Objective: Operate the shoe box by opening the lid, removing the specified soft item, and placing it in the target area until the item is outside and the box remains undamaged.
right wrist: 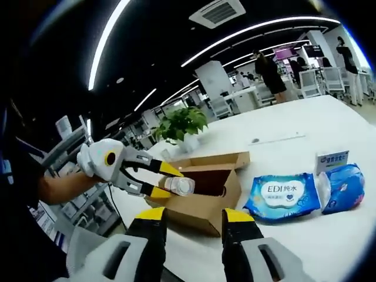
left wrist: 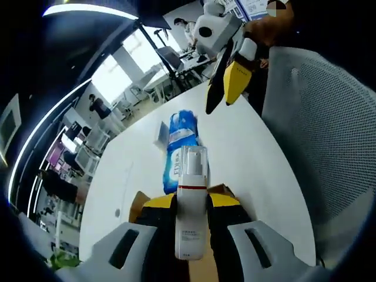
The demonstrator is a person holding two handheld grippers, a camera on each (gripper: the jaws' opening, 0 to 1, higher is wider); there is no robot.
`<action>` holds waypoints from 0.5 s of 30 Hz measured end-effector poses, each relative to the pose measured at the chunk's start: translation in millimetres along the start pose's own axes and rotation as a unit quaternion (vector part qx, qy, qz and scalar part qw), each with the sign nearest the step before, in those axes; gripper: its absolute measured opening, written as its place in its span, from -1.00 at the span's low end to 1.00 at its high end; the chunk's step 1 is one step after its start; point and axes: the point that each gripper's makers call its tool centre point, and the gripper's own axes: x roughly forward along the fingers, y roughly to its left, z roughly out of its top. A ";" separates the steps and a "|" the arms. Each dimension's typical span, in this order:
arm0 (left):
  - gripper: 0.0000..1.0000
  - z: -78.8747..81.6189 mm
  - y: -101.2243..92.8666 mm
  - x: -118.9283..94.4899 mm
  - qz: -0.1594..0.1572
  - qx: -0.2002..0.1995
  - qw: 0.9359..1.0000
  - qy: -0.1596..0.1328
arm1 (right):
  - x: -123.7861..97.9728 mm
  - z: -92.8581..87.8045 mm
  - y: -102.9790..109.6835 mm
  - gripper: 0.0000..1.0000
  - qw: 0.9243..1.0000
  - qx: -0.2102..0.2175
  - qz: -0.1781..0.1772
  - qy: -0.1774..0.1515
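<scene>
Hovering above the open shoe box [right wrist: 202,191], the left gripper [right wrist: 170,178] clamps a white bottle [left wrist: 191,205], not yet placed; the right gripper [right wrist: 194,226] is apart and empty.

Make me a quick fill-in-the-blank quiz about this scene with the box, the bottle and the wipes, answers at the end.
1. The left tool is shut on a white ____.
2. The cardboard box stands with its lid ____.
3. The blue wipes pack lies on the white ____, outside the box.
4. The right tool holds ____.

Answers: bottle; open; table; nothing
</scene>
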 end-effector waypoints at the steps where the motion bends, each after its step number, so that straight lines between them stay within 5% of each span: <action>1: -0.61 3.0 -1.6 1.2 -0.001 0.002 1.000 -0.003 | 1.3 0.4 1.6 -0.33 1.000 0.000 0.002 0.000; 15: -0.60 37.0 -18.6 8.8 -0.008 0.030 0.999 -0.042 | 7.5 3.5 12.9 -0.44 1.000 0.016 0.027 -0.004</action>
